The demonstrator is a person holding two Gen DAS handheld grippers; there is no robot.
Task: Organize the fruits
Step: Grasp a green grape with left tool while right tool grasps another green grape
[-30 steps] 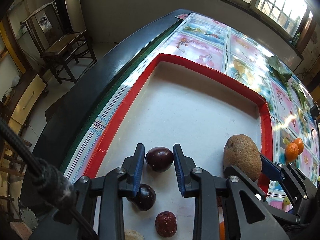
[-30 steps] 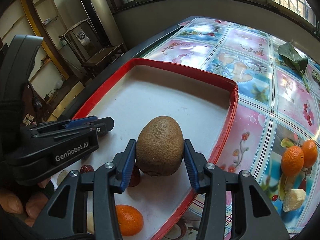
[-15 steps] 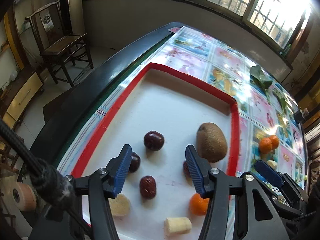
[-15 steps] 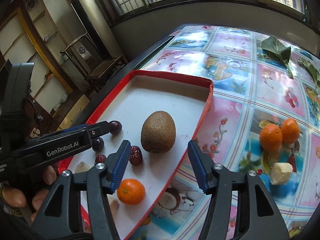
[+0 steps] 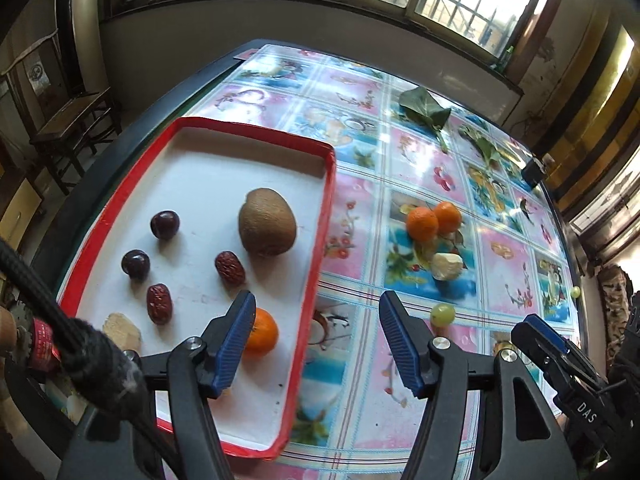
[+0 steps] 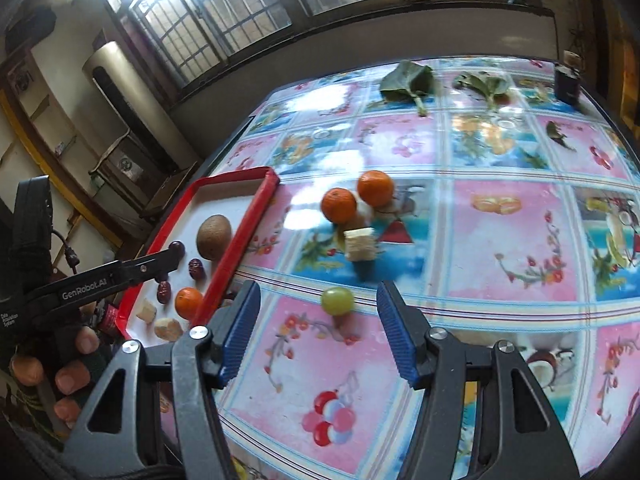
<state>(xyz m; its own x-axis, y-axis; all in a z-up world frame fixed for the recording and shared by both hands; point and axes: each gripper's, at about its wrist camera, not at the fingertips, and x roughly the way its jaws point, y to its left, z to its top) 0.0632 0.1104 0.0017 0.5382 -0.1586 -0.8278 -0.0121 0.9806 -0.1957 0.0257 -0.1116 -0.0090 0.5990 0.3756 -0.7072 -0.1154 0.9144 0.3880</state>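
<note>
- Kiwi (image 5: 267, 222): brown, fuzzy, egg-shaped, lying on the white floor of the red-rimmed tray (image 5: 320, 236), near its right wall.
- Same tray: two dark glossy cherries (image 5: 165, 224), two wrinkled red dates (image 5: 229, 267), one mandarin (image 5: 261, 332), a pale fruit chunk (image 5: 122, 330).
- On the counter (image 6: 500, 240), outside the tray: two mandarins touching (image 6: 339, 205), a pale banana piece (image 6: 360, 243) just beside them, one green grape (image 6: 337, 300).
- My left fingers (image 5: 318, 340): opening, nothing between them, over the tray's right rim.
- My right fingers (image 6: 318, 330): apart and empty, the grape framed just ahead.
- Leaves (image 6: 408, 80) at the counter's far edge.
</note>
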